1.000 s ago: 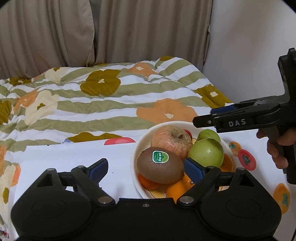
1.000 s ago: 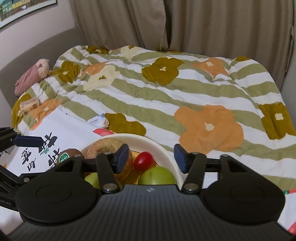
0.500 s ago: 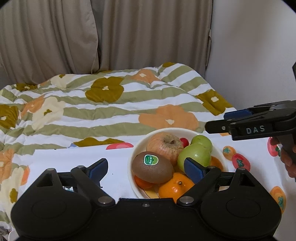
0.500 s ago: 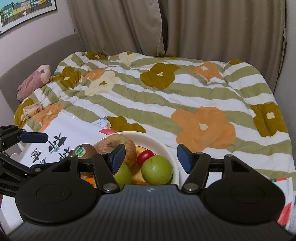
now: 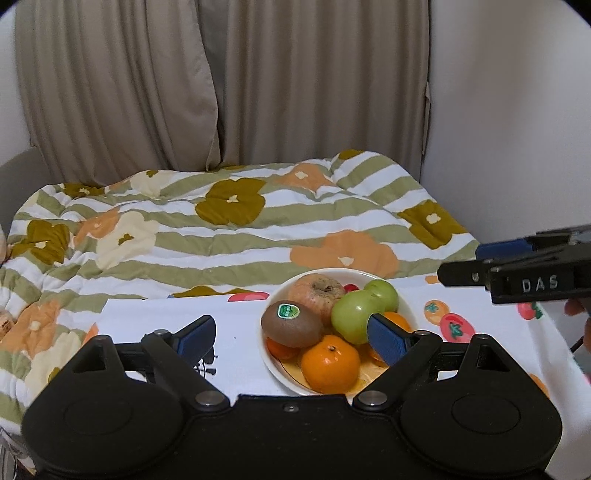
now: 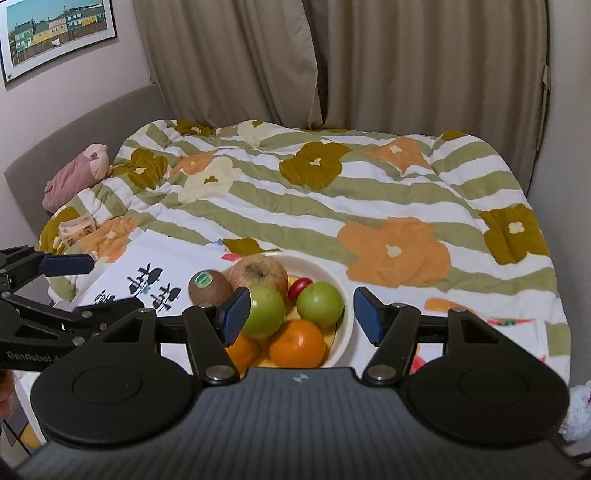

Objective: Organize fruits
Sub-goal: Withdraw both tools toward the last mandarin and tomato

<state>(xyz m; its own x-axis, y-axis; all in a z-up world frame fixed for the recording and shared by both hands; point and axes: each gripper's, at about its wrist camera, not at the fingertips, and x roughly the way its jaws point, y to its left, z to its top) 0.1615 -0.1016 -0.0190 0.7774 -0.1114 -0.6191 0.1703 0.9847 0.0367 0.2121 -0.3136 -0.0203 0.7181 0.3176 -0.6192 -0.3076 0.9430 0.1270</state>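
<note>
A white bowl [image 5: 271, 363] sits on a printed cloth and holds a kiwi [image 5: 291, 325] with a green sticker, a reddish apple [image 5: 319, 295], two green fruits [image 5: 351, 317], mandarins [image 5: 330, 363] and a small red tomato [image 5: 351, 287]. My left gripper [image 5: 291, 336] hovers open above and in front of the bowl, holding nothing. At the right edge of this view, my right gripper [image 5: 465, 263] reaches in sideways. In the right wrist view the right gripper [image 6: 301, 315] is open and empty over the bowl [image 6: 343, 291], with the kiwi [image 6: 208, 286] and apple [image 6: 258, 275] beyond. The left gripper [image 6: 96, 284] shows at the left.
The white cloth [image 5: 236, 314] with fruit prints lies on a bed under a striped floral quilt [image 5: 236, 229]. Beige curtains [image 5: 295, 92] hang behind. A pink plush [image 6: 74, 177] and a small packet [image 6: 75, 230] lie at the quilt's left edge. A framed picture [image 6: 55, 33] hangs on the wall.
Both grippers have drawn back and risen away from the bowl, so it looks smaller and more fruit shows. The right jaws stand slightly wider.
</note>
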